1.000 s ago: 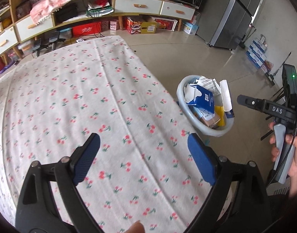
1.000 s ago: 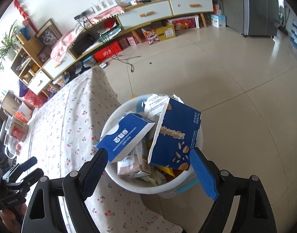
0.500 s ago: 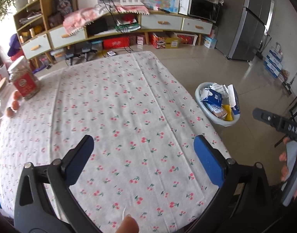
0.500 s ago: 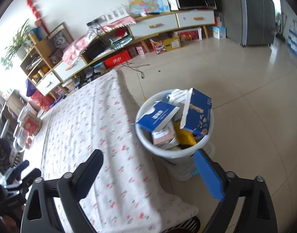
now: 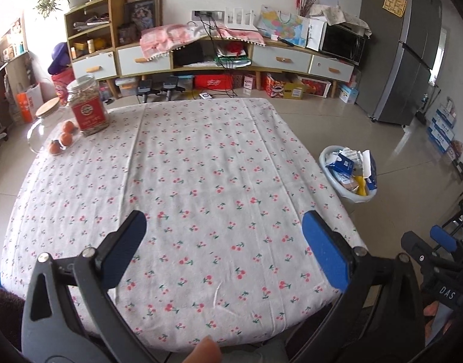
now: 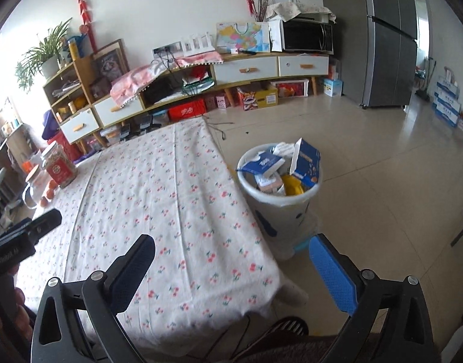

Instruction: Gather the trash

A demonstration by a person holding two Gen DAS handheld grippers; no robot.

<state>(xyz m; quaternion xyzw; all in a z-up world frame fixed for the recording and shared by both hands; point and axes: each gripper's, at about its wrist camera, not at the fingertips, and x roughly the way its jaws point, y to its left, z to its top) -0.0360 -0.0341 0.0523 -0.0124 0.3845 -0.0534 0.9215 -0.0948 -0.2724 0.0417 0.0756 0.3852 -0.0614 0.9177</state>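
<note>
My left gripper (image 5: 223,248) hangs above the near edge of the table (image 5: 201,163), its blue pads spread wide with nothing between them. My right gripper (image 6: 231,267) hovers over the table's near right corner, equally released and carrying nothing; each tool shows at the margin of the other's view.

Beyond the fingers, the cherry-print tablecloth (image 6: 158,193) lies bare of litter across its middle and right side, as far as either camera shows. At the far left corner stand a red-labelled jar (image 5: 87,110), a glass jar with a wooden lid (image 5: 45,124) and a few small oranges (image 5: 65,136), which I take for pantry goods, not rubbish.

On the floor just beside the table's right edge sits the white trash bin (image 6: 281,208), filled to the rim: blue cartons (image 6: 305,163), a yellow wrapper (image 6: 293,184) and paper scraps stand above its lip. That is where the collected trash is now.

My reading is that the gathering step looks finished, or nearly so, with both tools pulled back from the bin. The next move calls for a check of the cloth and the floor around the bin for anything missed; I see nothing loose there. Farther off, a cluttered sideboard (image 6: 201,72) and a grey refrigerator (image 6: 382,39) line the wall.
</note>
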